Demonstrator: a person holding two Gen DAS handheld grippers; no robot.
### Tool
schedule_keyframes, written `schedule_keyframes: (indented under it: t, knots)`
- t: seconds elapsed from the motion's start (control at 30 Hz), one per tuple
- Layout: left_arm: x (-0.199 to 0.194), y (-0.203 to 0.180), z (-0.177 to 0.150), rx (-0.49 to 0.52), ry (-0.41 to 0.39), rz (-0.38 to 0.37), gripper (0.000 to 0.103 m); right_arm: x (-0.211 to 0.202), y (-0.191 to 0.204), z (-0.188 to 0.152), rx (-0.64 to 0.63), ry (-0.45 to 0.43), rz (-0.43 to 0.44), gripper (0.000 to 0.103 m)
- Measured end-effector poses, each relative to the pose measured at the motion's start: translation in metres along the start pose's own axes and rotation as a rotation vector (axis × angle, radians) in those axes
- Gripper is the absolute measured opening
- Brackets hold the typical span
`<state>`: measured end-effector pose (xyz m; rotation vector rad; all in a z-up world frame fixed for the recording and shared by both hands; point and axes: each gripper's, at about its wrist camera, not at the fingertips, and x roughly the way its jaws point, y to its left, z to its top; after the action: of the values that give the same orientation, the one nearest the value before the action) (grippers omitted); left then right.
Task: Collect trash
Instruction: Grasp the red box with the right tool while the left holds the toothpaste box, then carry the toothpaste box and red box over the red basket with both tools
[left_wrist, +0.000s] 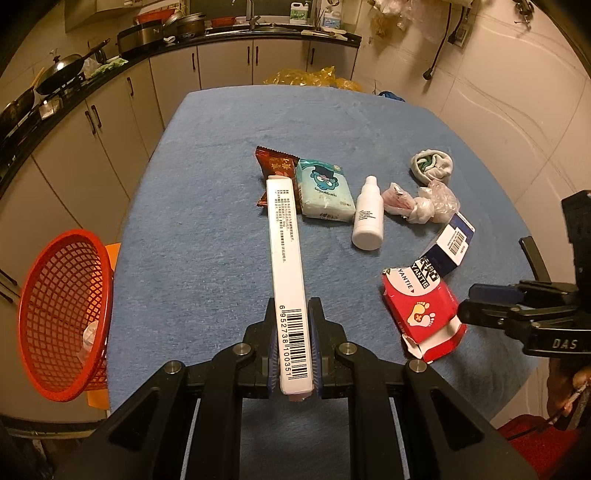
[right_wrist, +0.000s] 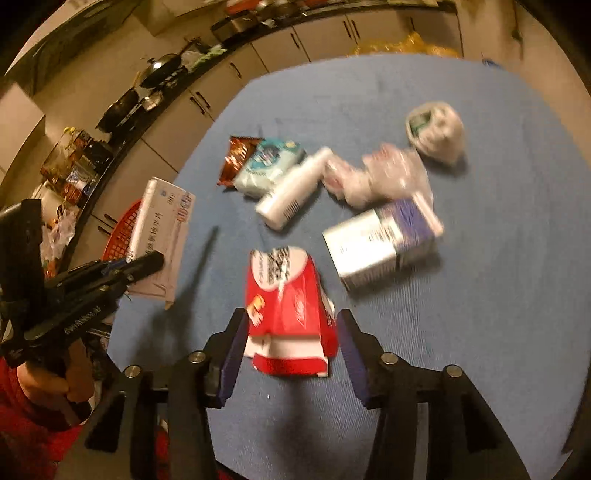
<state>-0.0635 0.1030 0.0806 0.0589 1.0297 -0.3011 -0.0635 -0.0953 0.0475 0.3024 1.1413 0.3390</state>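
Observation:
My left gripper (left_wrist: 293, 343) is shut on the near end of a long white box (left_wrist: 286, 251) with a barcode, which sticks out forward over the blue table. In the right wrist view, this gripper (right_wrist: 147, 262) holds that box (right_wrist: 162, 221) in front of the red basket (right_wrist: 122, 236). My right gripper (right_wrist: 291, 347) stands open with a torn red box (right_wrist: 288, 310) lying on the cloth between its fingers. The left wrist view shows the same red box (left_wrist: 421, 310) with the right gripper (left_wrist: 469, 306) at its right edge.
The red mesh basket (left_wrist: 62, 314) stands off the table's left edge. On the blue cloth (left_wrist: 207, 229) lie a snack wrapper (left_wrist: 275, 166), a tissue pack (left_wrist: 323, 192), a white bottle (left_wrist: 367, 214), crumpled plastic (left_wrist: 424, 203), a blue-white box (left_wrist: 450, 240) and a balled wrapper (left_wrist: 432, 166).

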Motion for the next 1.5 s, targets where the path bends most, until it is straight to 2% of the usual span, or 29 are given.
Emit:
schedule_keyframes:
  t: [0.1, 0.3, 0.4, 0.5, 0.93, 1.27, 1.5]
  knots:
    - [0.000, 0.000, 0.000, 0.010, 0.004, -0.002, 0.014, 0.007, -0.002, 0.000, 0.013, -0.005, 0.027, 0.054]
    - [0.000, -0.001, -0.001, 0.029, 0.008, -0.010, 0.014, 0.038, 0.015, 0.004, -0.061, 0.031, -0.040, 0.055]
    - [-0.001, 0.002, -0.002, 0.025, 0.002, -0.012, 0.014, 0.041, 0.027, 0.004, -0.108, 0.034, -0.048, 0.045]
    - [-0.002, 0.005, -0.003, 0.010, -0.005, -0.009, 0.014, 0.039, 0.037, 0.003, -0.151, 0.031, -0.051, 0.039]
    - [-0.024, 0.008, 0.004, -0.024, -0.085, 0.006, 0.014, -0.008, 0.065, 0.025, -0.237, -0.120, -0.066, 0.039]
    - [-0.040, 0.023, -0.001, -0.044, -0.115, 0.027, 0.014, -0.015, 0.082, 0.030, -0.265, -0.118, -0.053, 0.039]
    - [-0.050, 0.045, -0.008, -0.065, -0.131, 0.043, 0.014, -0.010, 0.106, 0.034, -0.293, -0.111, -0.037, 0.039]
